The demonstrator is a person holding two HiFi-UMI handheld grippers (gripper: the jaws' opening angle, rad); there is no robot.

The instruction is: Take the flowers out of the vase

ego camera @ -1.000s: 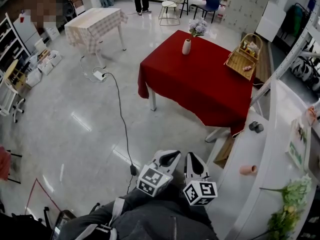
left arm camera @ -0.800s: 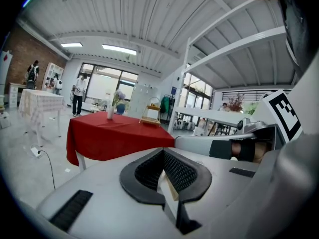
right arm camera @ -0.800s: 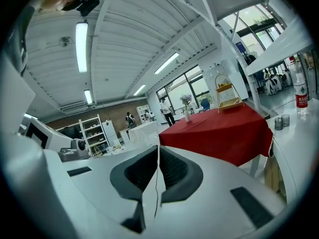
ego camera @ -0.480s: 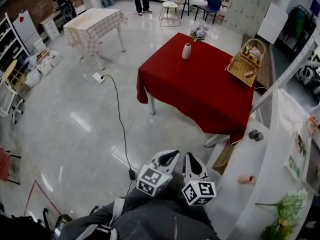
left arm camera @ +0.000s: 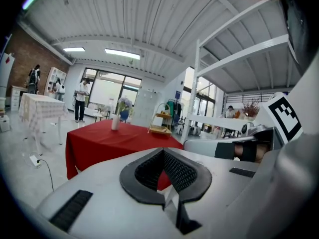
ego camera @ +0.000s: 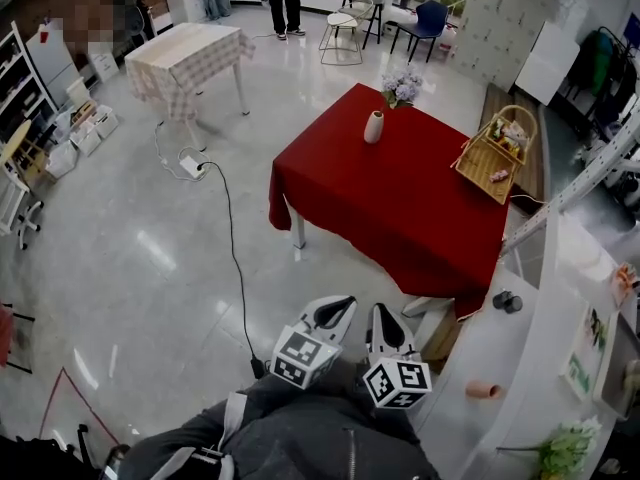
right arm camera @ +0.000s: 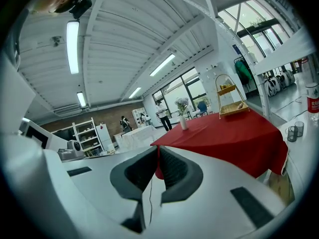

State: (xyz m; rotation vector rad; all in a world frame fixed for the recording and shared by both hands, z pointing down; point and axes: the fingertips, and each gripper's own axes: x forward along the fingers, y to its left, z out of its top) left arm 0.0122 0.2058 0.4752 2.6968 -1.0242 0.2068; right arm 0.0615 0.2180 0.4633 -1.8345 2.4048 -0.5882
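Left gripper (ego camera: 336, 309) and right gripper (ego camera: 384, 317): jaws closed, both empty. The vase (ego camera: 373, 126) stands well apart on the red table (ego camera: 400, 198), holding flowers (ego camera: 402, 86), apparently pale purple.

Head view: high up, looking steeply down; red table (ego camera: 400, 188) upper centre-right, far off. Both gripper views: low, near level, along own jaws, table distant mid-frame. All three share table and white vase (ego camera: 373, 126).

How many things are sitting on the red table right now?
2. A white vase holding flowers stands near the red table's far corner; a wicker basket sits at its right edge. Small things behind either may be hidden.
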